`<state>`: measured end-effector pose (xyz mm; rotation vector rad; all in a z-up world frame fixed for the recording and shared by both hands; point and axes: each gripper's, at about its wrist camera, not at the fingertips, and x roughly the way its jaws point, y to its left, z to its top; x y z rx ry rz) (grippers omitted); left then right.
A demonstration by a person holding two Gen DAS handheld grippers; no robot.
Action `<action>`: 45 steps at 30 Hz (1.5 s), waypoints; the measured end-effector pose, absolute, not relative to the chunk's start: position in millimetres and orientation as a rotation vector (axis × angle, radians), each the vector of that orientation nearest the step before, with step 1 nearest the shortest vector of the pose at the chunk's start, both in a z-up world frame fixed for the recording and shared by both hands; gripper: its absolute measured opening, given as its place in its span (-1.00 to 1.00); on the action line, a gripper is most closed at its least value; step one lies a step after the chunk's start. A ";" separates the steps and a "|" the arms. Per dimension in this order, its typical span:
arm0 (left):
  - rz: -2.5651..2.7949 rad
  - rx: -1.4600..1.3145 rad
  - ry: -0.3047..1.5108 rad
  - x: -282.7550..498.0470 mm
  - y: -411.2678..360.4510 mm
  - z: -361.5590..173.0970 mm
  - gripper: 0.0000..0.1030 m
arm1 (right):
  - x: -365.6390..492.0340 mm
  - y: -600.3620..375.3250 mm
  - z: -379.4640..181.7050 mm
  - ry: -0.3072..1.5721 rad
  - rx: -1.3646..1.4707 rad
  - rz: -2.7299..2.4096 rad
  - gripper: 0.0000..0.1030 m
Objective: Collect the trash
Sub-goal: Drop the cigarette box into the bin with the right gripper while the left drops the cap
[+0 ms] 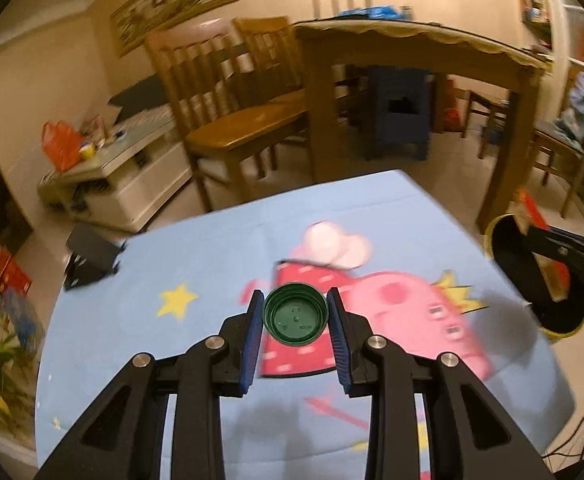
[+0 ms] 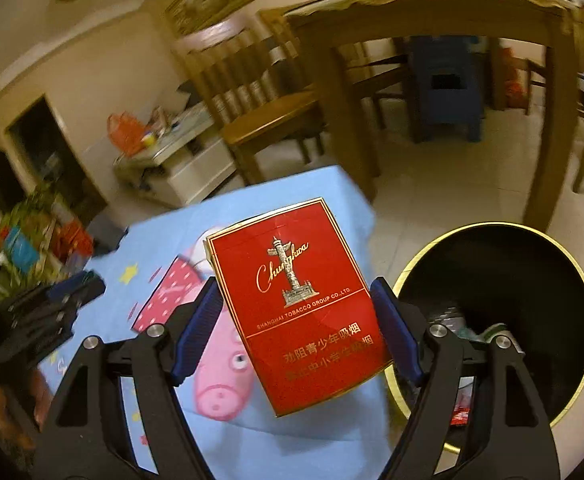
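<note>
Between my left claw's (image 1: 295,312) blue pads (image 1: 252,338) sits a green bottle cap (image 1: 295,315), hollow side toward the camera, with a pad pressed against each edge, so this claw is clamped on the cap. Below it lies a light blue tablecloth (image 1: 196,248) printed with a pink cartoon pig and a yellow star (image 1: 177,300). The cap is held above the cloth, over the pig's red dress.

My right claw (image 2: 297,308) grips a red cigarette pack (image 2: 300,304) by its two long edges, its front with gold lettering facing the camera and tilted a little to the left. The blue pads (image 2: 196,332) on both sides touch the pack, so this claw is closed on it. The pack hangs over the right edge of the cloth, just beside a round black bin (image 2: 532,264) with a gold rim standing on the tiled floor. Inside the bin I can see some crumpled scraps, including something red, but they are too dark to name.

From the left wrist view, the bin (image 1: 504,240) shows at the far right edge with the right claw (image 1: 564,252) over it. From the right wrist view, the left claw (image 2: 72,292) appears at the left, blurred. Behind the cloth stand wooden chairs (image 1: 228,92) and a wooden table (image 1: 412,40).
</note>
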<state>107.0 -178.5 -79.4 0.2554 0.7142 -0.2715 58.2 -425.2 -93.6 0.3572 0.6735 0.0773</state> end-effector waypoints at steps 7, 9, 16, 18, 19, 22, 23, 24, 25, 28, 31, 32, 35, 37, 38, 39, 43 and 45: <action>-0.351 0.294 0.684 88.1 -239.8 -71.3 -0.43 | 38.0 -471.5 -92.4 0.640 0.424 0.017 0.45; -0.363 0.309 0.675 84.0 -253.4 -72.0 -0.43 | 35.1 -480.5 -94.6 0.650 0.433 0.012 0.45; -0.401 0.354 0.662 75.2 -287.9 -76.3 -0.43 | 25.1 -509.6 -99.6 0.663 0.472 -0.040 0.44; -0.414 0.366 0.660 71.9 -297.8 -77.9 -0.42 | 19.5 -519.3 -97.4 0.644 0.483 -0.069 0.44; -0.417 0.370 0.660 71.0 -300.7 -78.2 -0.43 | 15.7 -524.5 -95.9 0.632 0.489 -0.081 0.45; -0.431 0.382 0.661 68.3 -311.0 -81.0 -0.42 | 8.3 -532.9 -92.0 0.607 0.493 -0.101 0.44; -0.434 0.387 0.660 67.8 -314.6 -82.3 -0.42 | 6.5 -534.8 -91.1 0.601 0.482 -0.120 0.44; -0.437 0.389 0.661 67.5 -316.6 -82.7 -0.42 | 5.3 -535.7 -90.5 0.599 0.474 -0.137 0.44; -0.442 0.390 0.663 67.5 -317.5 -83.2 -0.42 | 4.5 -539.0 -90.6 0.597 0.473 -0.146 0.44; -0.453 0.396 0.668 68.2 -325.6 -85.9 -0.42 | 3.6 -546.7 -92.4 0.597 0.479 -0.190 0.44; -0.463 0.406 0.670 68.2 -332.1 -88.0 -0.42 | 9.0 -549.8 -101.0 0.632 0.478 -0.235 0.50; -0.467 0.410 0.672 68.3 -335.1 -89.2 -0.42 | 13.1 -551.6 -107.8 0.662 0.474 -0.260 0.64; -0.477 0.417 0.673 68.5 -340.1 -91.4 -0.42 | 15.0 -560.3 -117.8 0.675 0.508 -0.279 0.74; -0.484 0.419 0.675 68.9 -343.9 -92.8 -0.42 | 11.3 -565.1 -117.0 0.657 0.524 -0.306 0.75; -0.488 0.420 0.676 69.3 -345.7 -93.5 -0.42 | 6.8 -568.5 -114.8 0.635 0.537 -0.314 0.75; -0.494 0.422 0.679 69.8 -348.5 -94.6 -0.42 | 2.4 -569.9 -112.6 0.618 0.543 -0.325 0.75; -0.517 0.434 0.683 73.1 -362.2 -97.5 -0.42 | -23.6 -584.4 -97.1 0.502 0.569 -0.404 0.87; -0.532 0.438 0.684 74.0 -369.8 -98.8 -0.42 | -36.3 -593.4 -92.3 0.452 0.593 -0.440 0.89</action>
